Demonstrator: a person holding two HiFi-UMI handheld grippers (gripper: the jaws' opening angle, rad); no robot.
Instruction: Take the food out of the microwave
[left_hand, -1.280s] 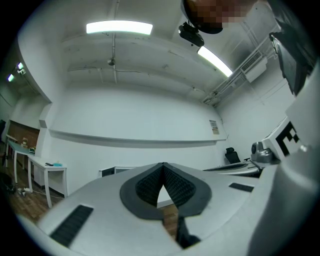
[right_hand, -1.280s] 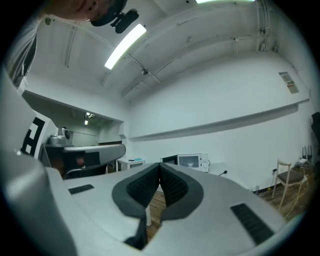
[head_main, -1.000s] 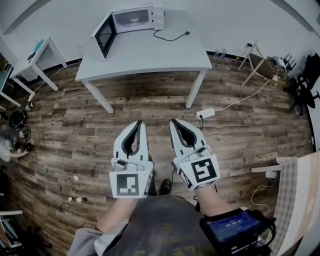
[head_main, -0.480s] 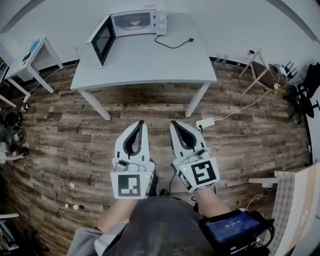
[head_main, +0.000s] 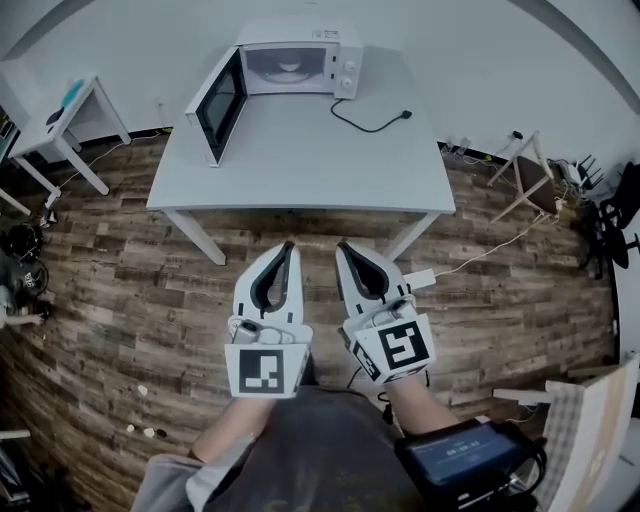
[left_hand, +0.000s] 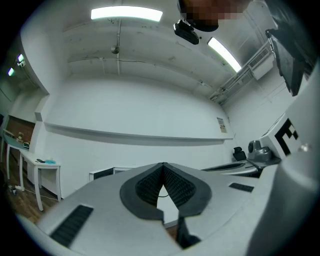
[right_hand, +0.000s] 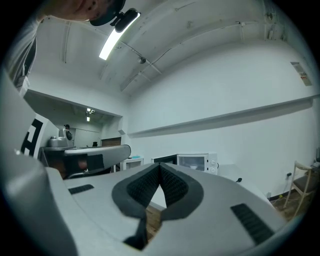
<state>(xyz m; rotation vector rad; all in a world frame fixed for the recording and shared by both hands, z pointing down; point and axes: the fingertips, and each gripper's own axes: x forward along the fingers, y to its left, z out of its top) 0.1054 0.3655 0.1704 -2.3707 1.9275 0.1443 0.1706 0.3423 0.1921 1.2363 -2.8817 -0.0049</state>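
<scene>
A white microwave (head_main: 300, 62) stands at the far end of a white table (head_main: 300, 150), its door (head_main: 222, 104) swung open to the left. Inside it I make out a pale dish of food (head_main: 290, 68). The microwave (right_hand: 196, 162) also shows small in the right gripper view, beyond the jaw tips. My left gripper (head_main: 289, 246) and right gripper (head_main: 341, 245) are held side by side over the wooden floor, just short of the table's near edge. Both are shut, tips touching, with nothing between them.
The microwave's black power cord (head_main: 368, 120) lies loose on the tabletop. A small white side table (head_main: 62, 122) stands at the left, a wooden stand (head_main: 524, 175) at the right. A white power strip (head_main: 420, 278) with its cable lies on the wood floor (head_main: 120, 300).
The table and microwave have drawn nearer and larger in the head view as I walk toward them. Both grippers have stayed shut and side by side.
</scene>
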